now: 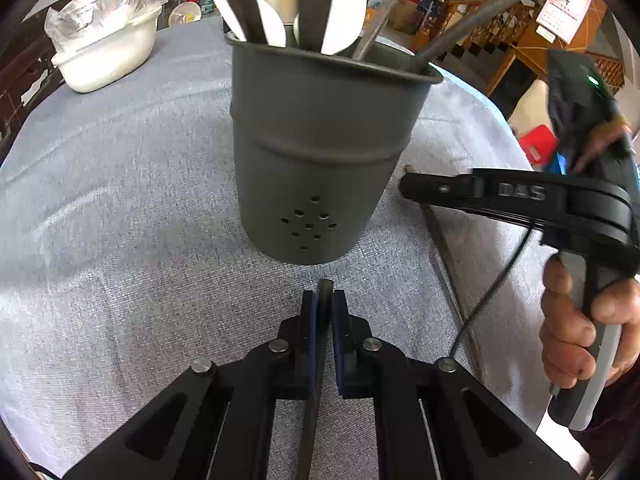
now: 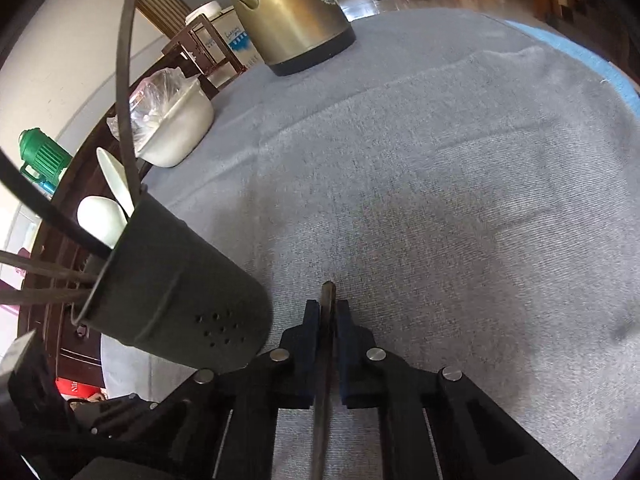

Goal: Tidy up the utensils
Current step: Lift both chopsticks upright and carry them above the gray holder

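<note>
Chopsticks are clamped singly in the left gripper (image 1: 325, 300) and right gripper (image 2: 329, 312). Lifting above the holder (image 1: 320, 152) at frame centre is judged next

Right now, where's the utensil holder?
The grey utensil holder stands upright on the grey tablecloth, dead ahead of the left tongs; in the right wrist view it sits left of the right tongs.

Left tool (image 1: 325, 300) clamps a dark chopstick (image 1: 316, 380) before the grey utensil holder (image 1: 320, 152) standing upright on the cloth-covered bench (image 1: 120, 220); right tool (image 1: 408, 188) beside the holder, hand-held (image 1: 576, 340).
</note>
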Demonstrator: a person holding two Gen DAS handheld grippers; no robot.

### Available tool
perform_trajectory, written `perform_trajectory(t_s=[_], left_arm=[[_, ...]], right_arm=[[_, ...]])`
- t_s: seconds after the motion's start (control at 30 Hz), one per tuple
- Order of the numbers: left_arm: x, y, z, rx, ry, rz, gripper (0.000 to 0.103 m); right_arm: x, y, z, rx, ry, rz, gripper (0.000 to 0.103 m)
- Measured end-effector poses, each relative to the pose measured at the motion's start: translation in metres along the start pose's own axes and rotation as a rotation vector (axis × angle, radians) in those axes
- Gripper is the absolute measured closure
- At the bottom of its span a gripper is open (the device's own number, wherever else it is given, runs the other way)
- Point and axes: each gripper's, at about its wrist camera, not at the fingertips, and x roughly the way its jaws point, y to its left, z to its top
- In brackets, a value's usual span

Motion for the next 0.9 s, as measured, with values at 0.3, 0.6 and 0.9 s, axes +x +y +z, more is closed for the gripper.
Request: perform_trajectory(t_s=[0.3, 0.6, 0.9], left_arm=[[-0.057, 0.020, -0.003, -0.073, -0.133, -0.006, 0.096], [-0.157, 0.037, 0.001, -0.101, -0.365, 0.022, 0.096], [-0.209, 0.050, -0.001, -0.143, -0.519, 0.047, 0.096]], right_arm=[[-0.073, -0.002, -0.010, -0.028, -0.157, 0.139, 0.095], [-0.149, 0.034, -0.020, -0.125, -0.341, 0.231, 0.095], [-0.200, 0.088, -0.045, -0.298, -0.586, 0.202, 0.095]])
